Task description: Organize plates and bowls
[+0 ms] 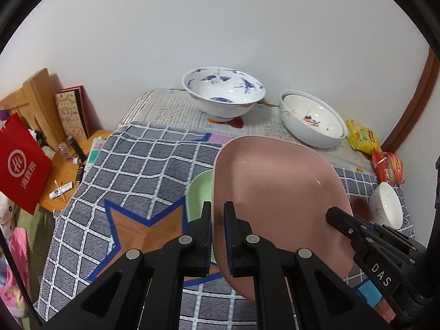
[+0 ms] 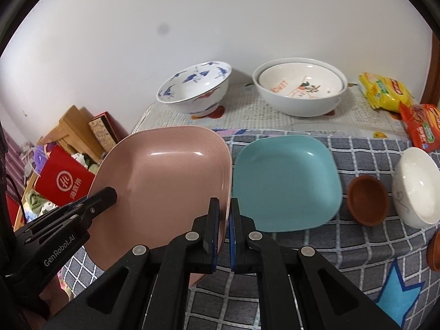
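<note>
A pink square plate (image 1: 277,206) is clamped at opposite rims by the left gripper (image 1: 217,231) and the right gripper (image 2: 225,220), held tilted above the checked tablecloth (image 2: 357,236). Under it a green plate (image 1: 199,195) is partly seen; a teal plate (image 2: 286,181) lies just beside. Two large bowls are set along the far edge.

The pink square plate (image 2: 162,181) hangs tilted between my fingers, above the green plate (image 1: 199,195). The teal plate (image 2: 286,183) lies flat just beside; two big bowls (image 2: 299,90) stand behind.
</note>
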The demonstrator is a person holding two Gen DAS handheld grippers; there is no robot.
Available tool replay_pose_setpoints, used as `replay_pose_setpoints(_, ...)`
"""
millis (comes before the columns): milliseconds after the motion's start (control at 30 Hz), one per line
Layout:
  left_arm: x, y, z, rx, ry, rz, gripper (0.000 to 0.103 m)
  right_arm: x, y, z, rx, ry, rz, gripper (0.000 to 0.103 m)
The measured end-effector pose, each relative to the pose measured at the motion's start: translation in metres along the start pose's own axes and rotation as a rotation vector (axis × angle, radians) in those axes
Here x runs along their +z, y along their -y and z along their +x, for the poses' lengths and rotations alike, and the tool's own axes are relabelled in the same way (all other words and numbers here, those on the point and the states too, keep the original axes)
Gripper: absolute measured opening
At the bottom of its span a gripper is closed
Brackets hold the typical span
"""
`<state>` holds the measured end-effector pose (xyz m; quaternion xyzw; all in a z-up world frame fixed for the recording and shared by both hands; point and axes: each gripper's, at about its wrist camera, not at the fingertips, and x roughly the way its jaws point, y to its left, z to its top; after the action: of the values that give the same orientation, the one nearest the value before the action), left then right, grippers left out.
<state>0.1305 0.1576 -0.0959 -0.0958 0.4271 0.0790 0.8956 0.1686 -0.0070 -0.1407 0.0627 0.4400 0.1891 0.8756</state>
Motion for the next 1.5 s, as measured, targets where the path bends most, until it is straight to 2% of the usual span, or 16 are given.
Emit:
replay_pose_setpoints(233, -0.004, -0.016, 0.022, 0.018, -0.031, -0.034, 0.008, 0.0, -0.011, 0.026, 0.014, -0.037, -0.033, 0.006)
replay_pose_setpoints(600, -0.01, -0.02, 0.062, 0.014, -0.088, -0.067, 0.008, 0.003, -0.007, 0.068, -0.02, -0.092, -0.088, 0.006)
replay_pose_setpoints(733, -0.01, -0.017, 0.073, 0.014, -0.109, -0.067, 0.008, 0.006, -0.005, 0.076, -0.042, -0.087, -0.119, 0.006)
replay_pose_setpoints(1300, -0.012, -0.015, 0.08, 0.015, -0.152, -0.062, 0.009, 0.006, -0.006, 0.094, -0.071, -0.073, -0.218, 0.011)
replay_pose_setpoints(1400, -0.012, -0.014, 0.076, 0.008, -0.156, -0.054, 0.013, 0.005, -0.006, 0.094, -0.072, -0.07, -0.219, 0.011)
replay_pose_setpoints(1500, -0.012, -0.014, 0.071, 0.015, -0.145, -0.049, 0.026, 0.004, -0.006, 0.092, -0.064, -0.07, -0.22, 0.014)
